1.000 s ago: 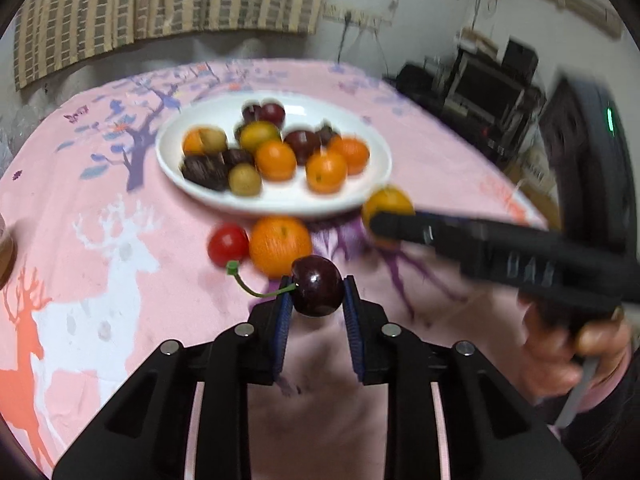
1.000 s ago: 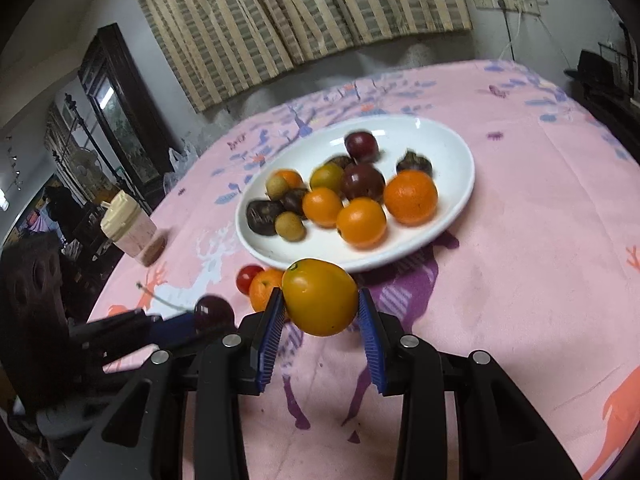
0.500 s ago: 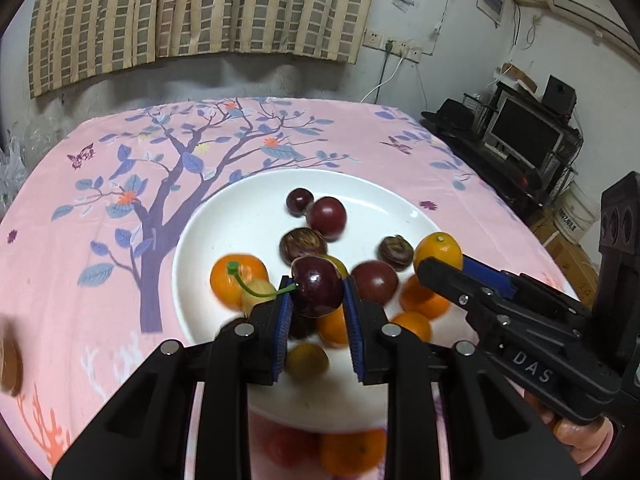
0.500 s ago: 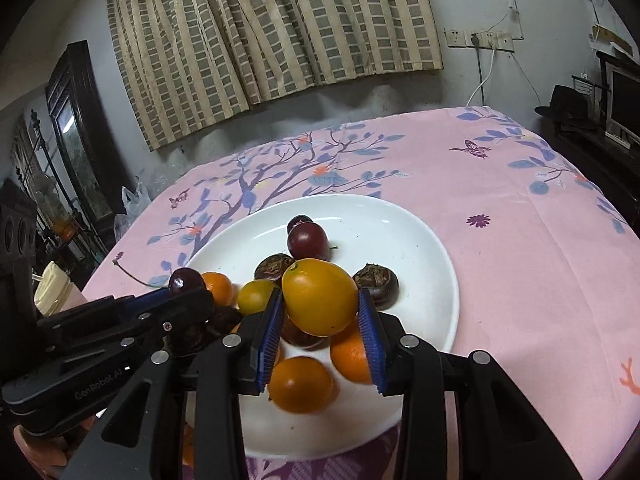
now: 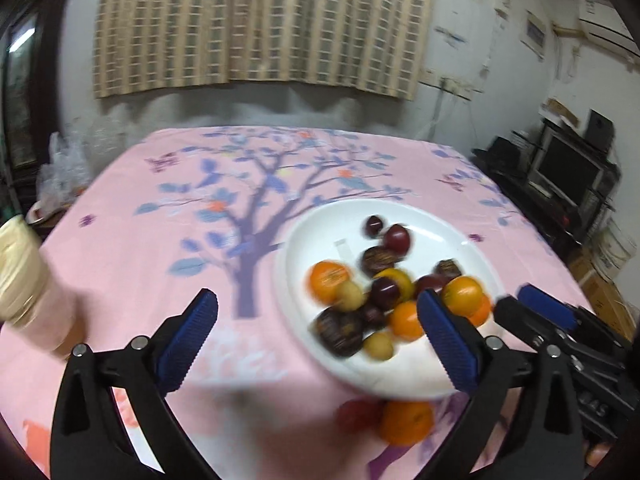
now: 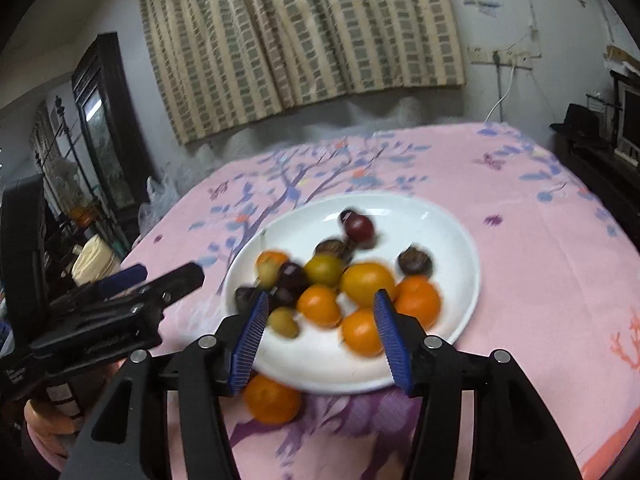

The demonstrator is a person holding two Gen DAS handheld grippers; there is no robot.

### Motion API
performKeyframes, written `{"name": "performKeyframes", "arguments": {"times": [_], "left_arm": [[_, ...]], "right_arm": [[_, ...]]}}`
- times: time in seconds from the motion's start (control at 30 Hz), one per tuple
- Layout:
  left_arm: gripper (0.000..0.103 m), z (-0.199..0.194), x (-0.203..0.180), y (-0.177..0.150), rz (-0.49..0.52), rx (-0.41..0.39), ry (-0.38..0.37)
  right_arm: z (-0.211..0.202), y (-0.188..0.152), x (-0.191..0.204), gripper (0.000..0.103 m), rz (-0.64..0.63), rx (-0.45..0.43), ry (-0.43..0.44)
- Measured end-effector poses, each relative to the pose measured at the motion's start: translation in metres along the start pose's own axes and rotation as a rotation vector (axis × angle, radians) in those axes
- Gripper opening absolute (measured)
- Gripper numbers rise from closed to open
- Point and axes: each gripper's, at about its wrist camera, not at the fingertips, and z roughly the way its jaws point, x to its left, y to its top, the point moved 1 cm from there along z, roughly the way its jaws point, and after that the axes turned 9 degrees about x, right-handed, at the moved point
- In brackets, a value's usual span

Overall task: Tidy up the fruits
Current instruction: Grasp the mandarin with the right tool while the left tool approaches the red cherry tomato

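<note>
Pink tablecloth [image 6: 540,264] carried white plate [image 6: 448,224] heaped with fruits [image 6: 366,282], one orange [image 6: 272,400] and a red fruit [image 5: 354,414] beside its near rim, while left gripper [image 5: 320,340] and right gripper [image 6: 320,336] hung spread, holding nothing.

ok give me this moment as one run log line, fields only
left gripper: open, empty | right gripper: open, empty | white plate: holds piled fruit | orange: on tablecloth beside plate | red fruit: beside it

Both wrist cameras look forward and down from nearby, sharing the white plate [image 5: 476,248] [image 6: 460,240] of fruit.
</note>
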Motion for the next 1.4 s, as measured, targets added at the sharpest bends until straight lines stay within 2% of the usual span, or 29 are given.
{"name": "performKeyframes", "arguments": {"times": [0.1, 0.2, 0.27, 0.5, 0.83, 1.13, 1.4], "left_arm": [[0.098, -0.006, 0.016, -0.013, -0.016, 0.002, 0.059], [0.098, -0.008, 0.032, -0.021, -0.05, 0.012, 0.119], [0.098, -0.009, 0.043, -0.023, -0.078, 0.014, 0.131], [0.098, -0.014, 0.063, -0.027, -0.168, 0.036, 0.064], [0.098, -0.014, 0.053, -0.028, -0.136, 0.04, 0.07], [0.098, -0.012, 0.053, -0.029, -0.136, 0.049, 0.07], [0.098, -0.01, 0.052, -0.032, -0.13, 0.056, 0.073]], "right_arm": [[0.014, -0.02, 0.022, 0.056, -0.051, 0.117, 0.044], [0.026, -0.033, 0.035, 0.055, -0.092, 0.211, 0.018], [0.031, -0.038, 0.038, 0.055, -0.11, 0.236, 0.009], [0.046, -0.046, 0.041, 0.055, -0.149, 0.266, -0.031], [0.057, -0.05, 0.046, 0.054, -0.212, 0.27, -0.066], [0.06, -0.051, 0.045, 0.045, -0.215, 0.267, -0.067], [0.056, -0.052, 0.047, 0.043, -0.212, 0.279, -0.051]]}}
